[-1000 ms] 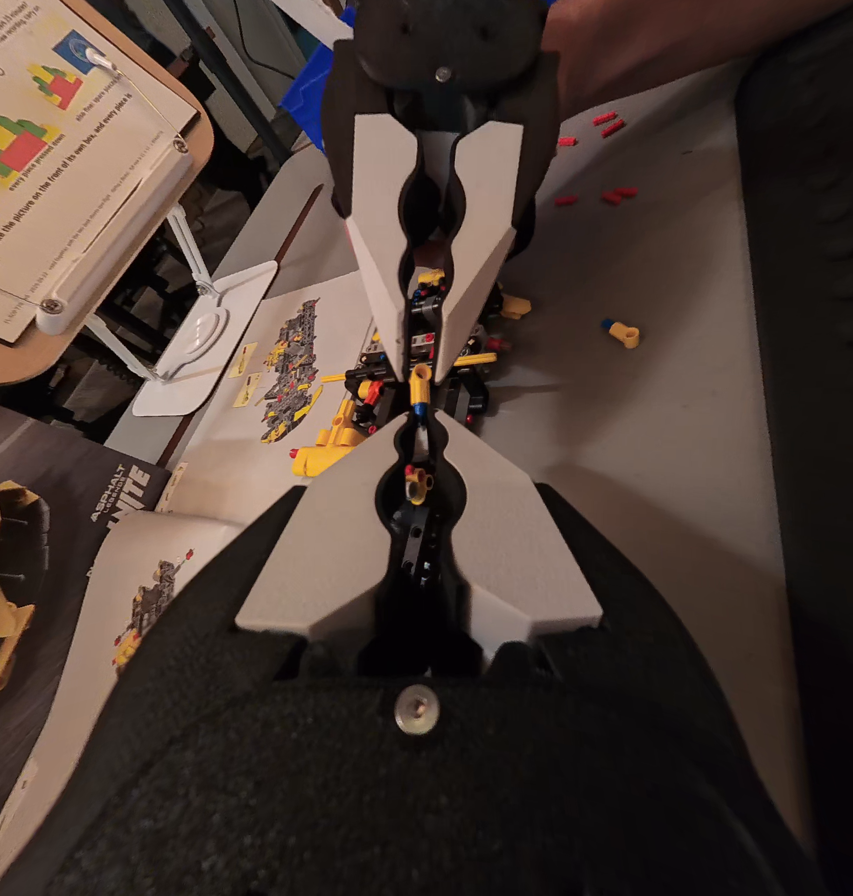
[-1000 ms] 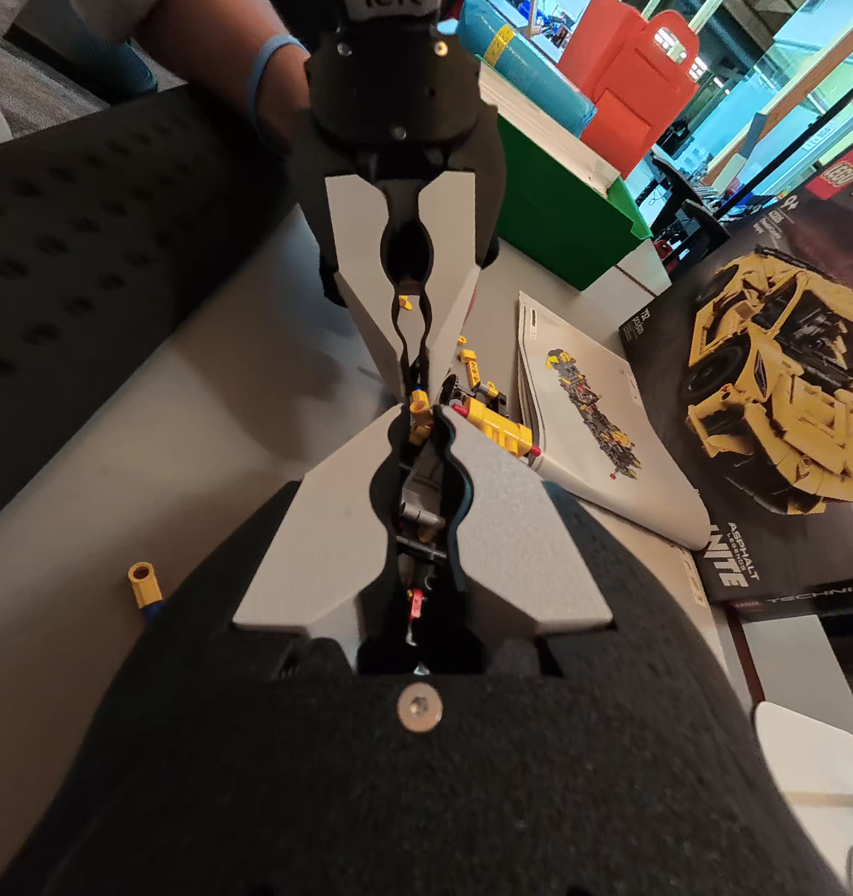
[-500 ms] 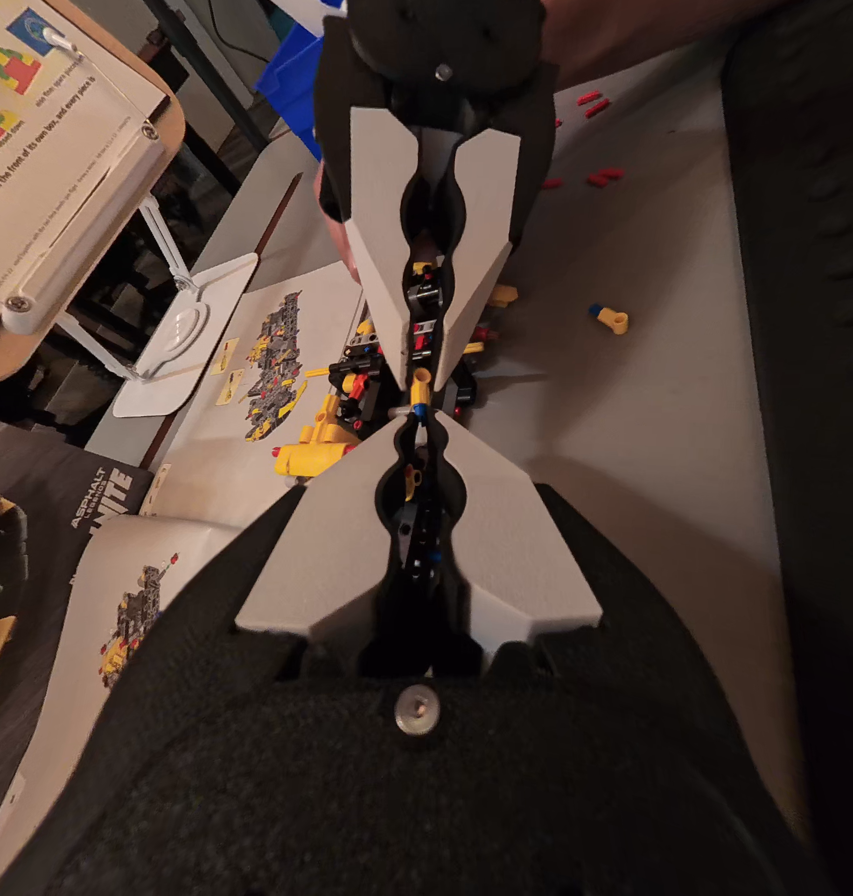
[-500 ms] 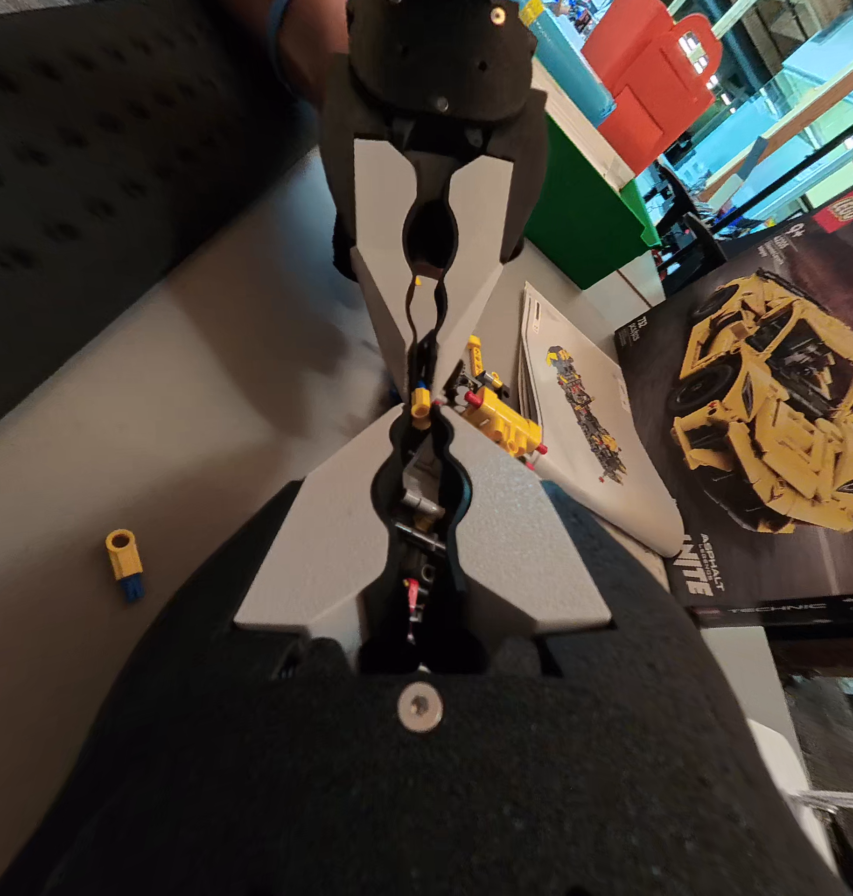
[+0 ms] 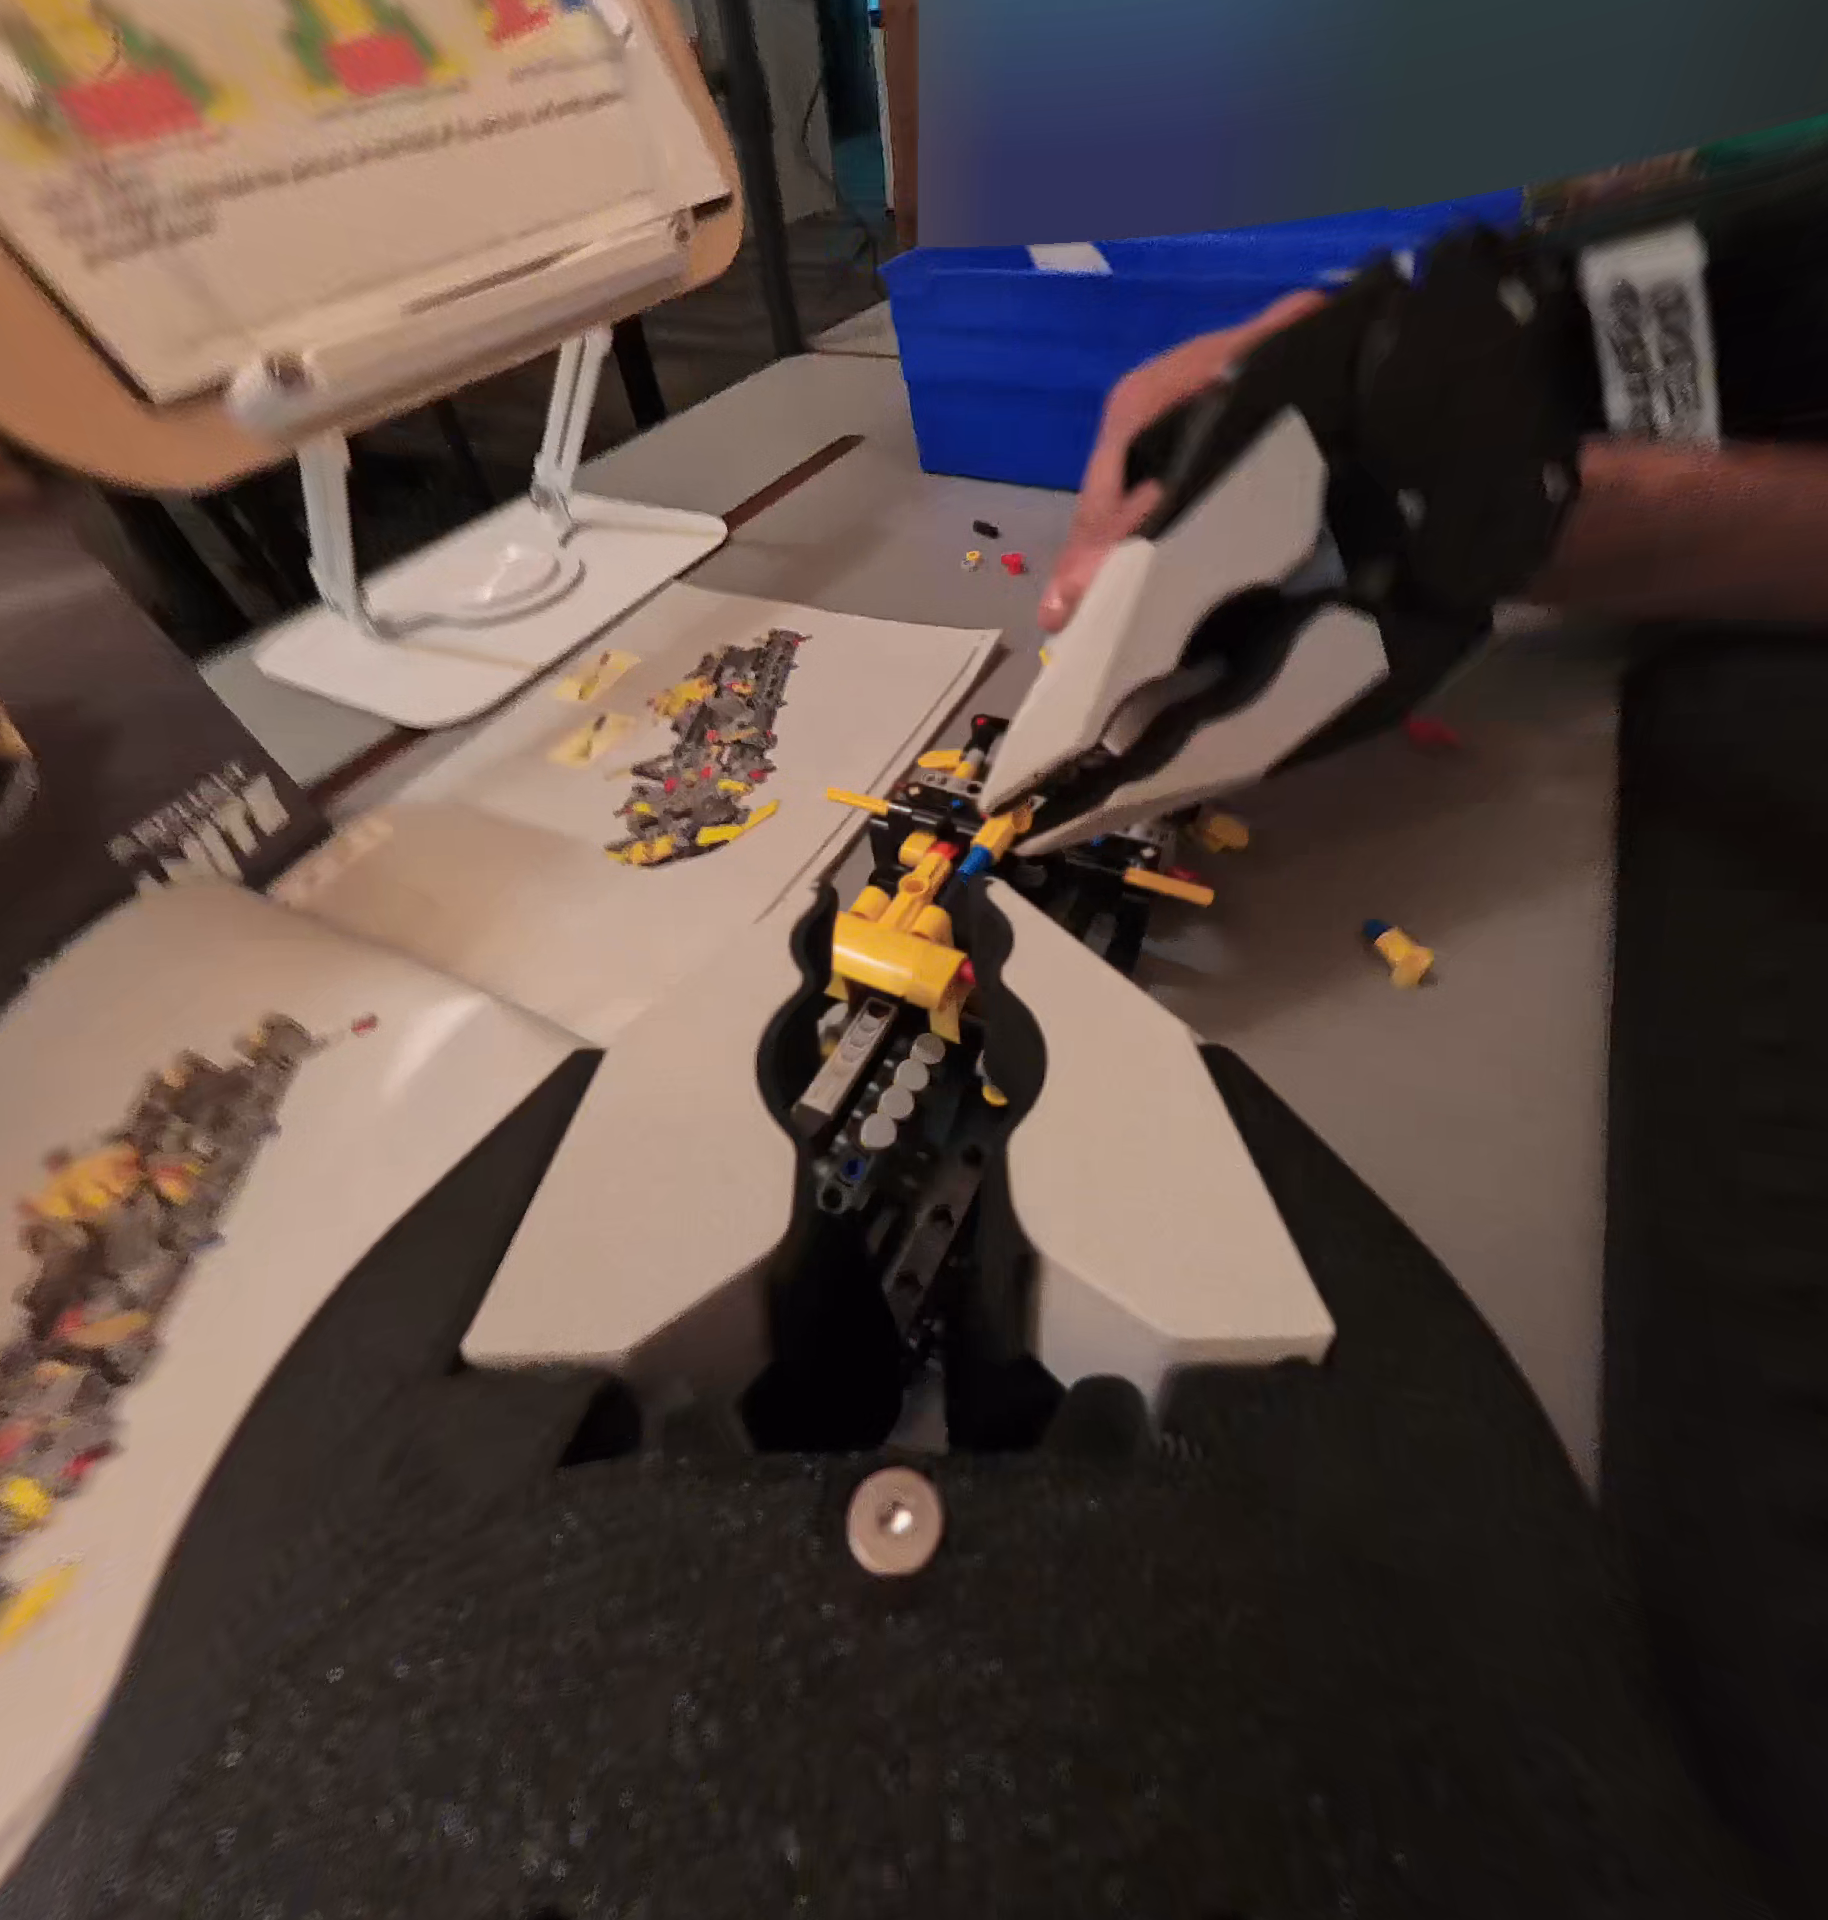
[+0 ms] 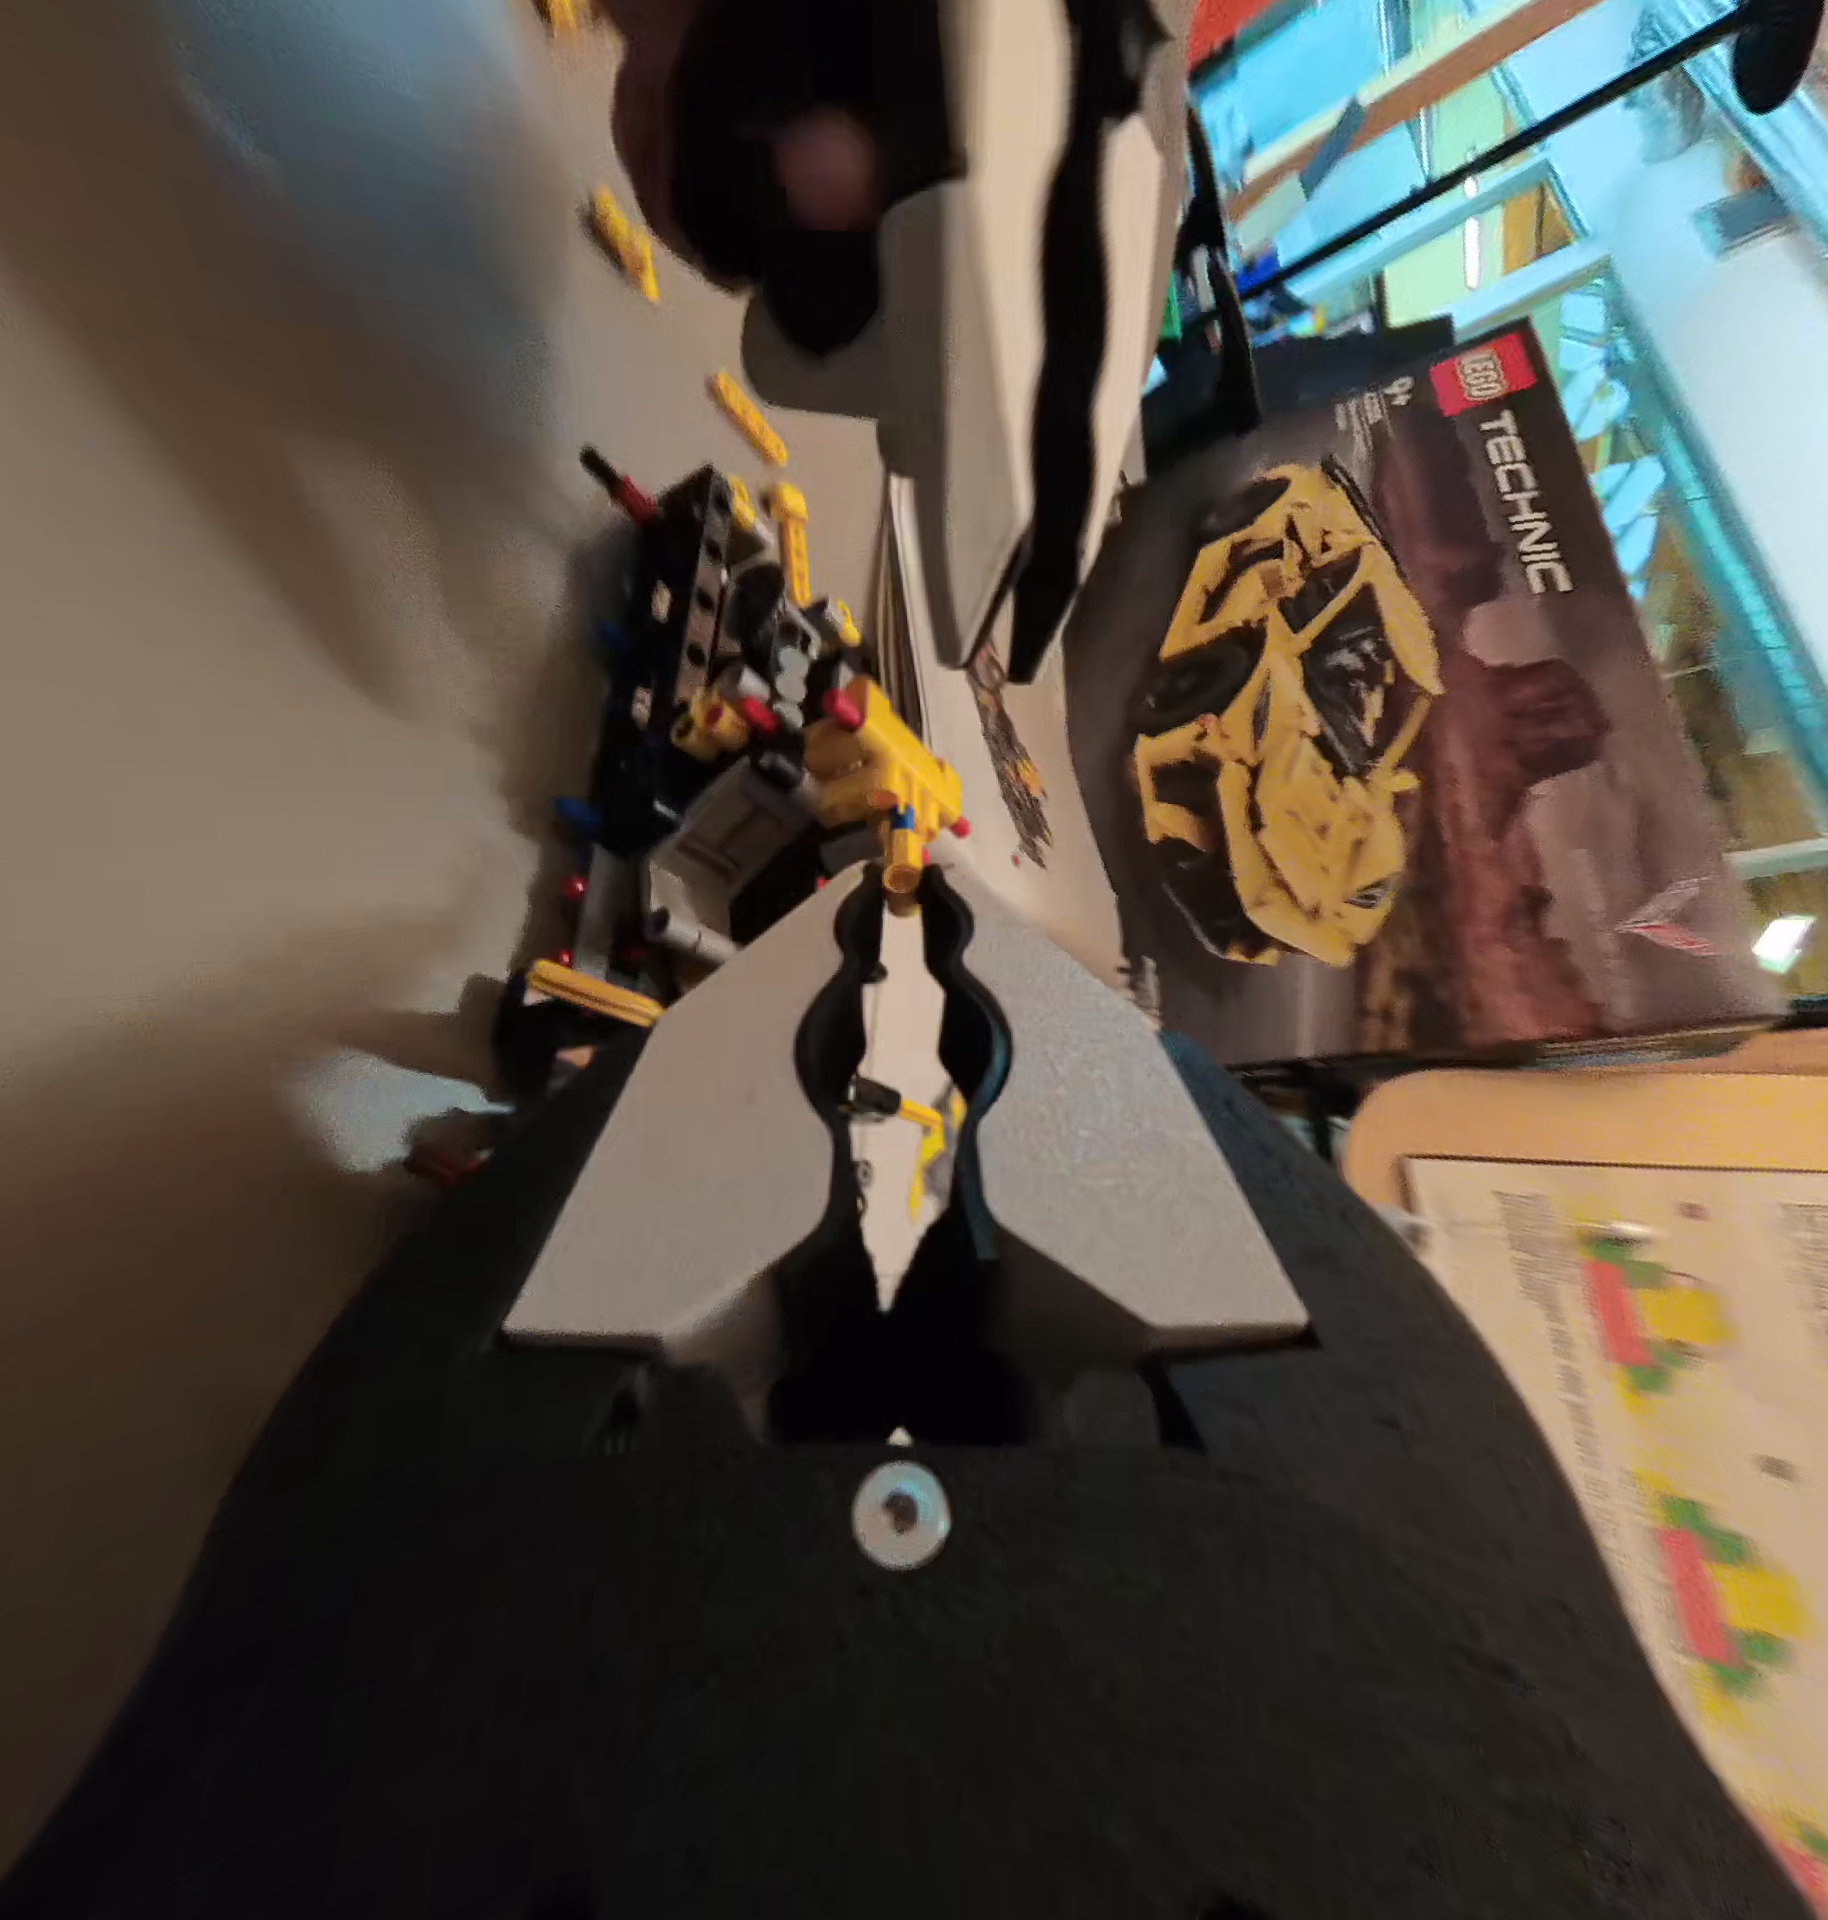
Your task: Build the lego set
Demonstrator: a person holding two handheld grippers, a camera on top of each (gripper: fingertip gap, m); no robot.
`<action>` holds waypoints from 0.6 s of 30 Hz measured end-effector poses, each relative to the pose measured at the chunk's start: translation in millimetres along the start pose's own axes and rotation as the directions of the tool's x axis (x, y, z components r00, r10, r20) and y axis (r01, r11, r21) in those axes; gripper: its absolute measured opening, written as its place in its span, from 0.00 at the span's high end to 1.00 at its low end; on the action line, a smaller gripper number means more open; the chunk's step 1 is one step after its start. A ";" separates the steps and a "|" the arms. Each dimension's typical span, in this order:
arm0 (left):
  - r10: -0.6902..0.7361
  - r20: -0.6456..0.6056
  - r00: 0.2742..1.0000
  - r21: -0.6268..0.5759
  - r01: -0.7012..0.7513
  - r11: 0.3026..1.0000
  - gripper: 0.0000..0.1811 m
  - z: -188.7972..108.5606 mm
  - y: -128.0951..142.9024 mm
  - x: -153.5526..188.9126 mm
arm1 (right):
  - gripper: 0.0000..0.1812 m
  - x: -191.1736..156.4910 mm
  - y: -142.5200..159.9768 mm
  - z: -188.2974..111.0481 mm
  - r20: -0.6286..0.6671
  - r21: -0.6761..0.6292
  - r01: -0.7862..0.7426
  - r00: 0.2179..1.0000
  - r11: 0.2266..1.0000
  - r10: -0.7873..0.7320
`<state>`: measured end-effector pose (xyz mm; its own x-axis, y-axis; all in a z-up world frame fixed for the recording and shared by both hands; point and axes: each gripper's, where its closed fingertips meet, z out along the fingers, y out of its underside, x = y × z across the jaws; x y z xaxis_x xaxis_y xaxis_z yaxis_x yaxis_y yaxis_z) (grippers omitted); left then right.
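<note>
My right gripper (image 6: 902, 878) is shut on a small yellow connector (image 6: 899, 857) that has a blue pin. In the left wrist view the right gripper (image 5: 1003, 826) comes in from the upper right and holds the connector (image 5: 993, 840) against the black-and-yellow lego model (image 5: 899, 956) on the table. My left gripper (image 5: 910, 891) is slightly open and empty, and the model shows through its gap. In the right wrist view the model (image 6: 723, 707) lies left of my tips. The left gripper (image 6: 1009, 660) hangs above it, blurred.
The open instruction booklet (image 5: 681, 748) lies left of the model. A white stand (image 5: 494, 613) holding a sheet and a blue bin (image 5: 1097, 343) are behind. A loose yellow-and-blue connector (image 5: 1398, 951) and small pieces (image 5: 993, 561) lie on the table. The set's box (image 6: 1409, 675) is beyond. Spacing between my two grippers at the tips: around 4 cm.
The grippers were tip to tip on the connector. Now the left has opened off it. The right keeps it and has swung round to the side, down at the model.
</note>
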<state>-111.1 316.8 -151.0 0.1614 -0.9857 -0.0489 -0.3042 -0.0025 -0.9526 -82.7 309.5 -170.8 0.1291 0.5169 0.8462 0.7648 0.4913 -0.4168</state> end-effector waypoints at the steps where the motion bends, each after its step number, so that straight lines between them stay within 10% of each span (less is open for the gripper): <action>1: -0.072 -0.036 0.997 -0.008 0.071 0.997 0.85 1.5 1.4 0.5 | 0.96 -1.8 2.5 1.7 -0.021 -0.049 0.060 0.998 0.997 -0.061; 18: -0.098 0.009 0.995 -0.125 0.099 0.987 0.81 5.6 23.4 0.1 | 0.96 -3.2 0.2 10.9 -0.069 -0.098 0.198 0.976 0.975 -0.205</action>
<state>-112.9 317.5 -175.0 0.1986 -0.9792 0.0424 -0.4021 -0.1208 -0.9076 -89.8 315.6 -177.1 0.0130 0.3557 0.9345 0.8332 0.5129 -0.2068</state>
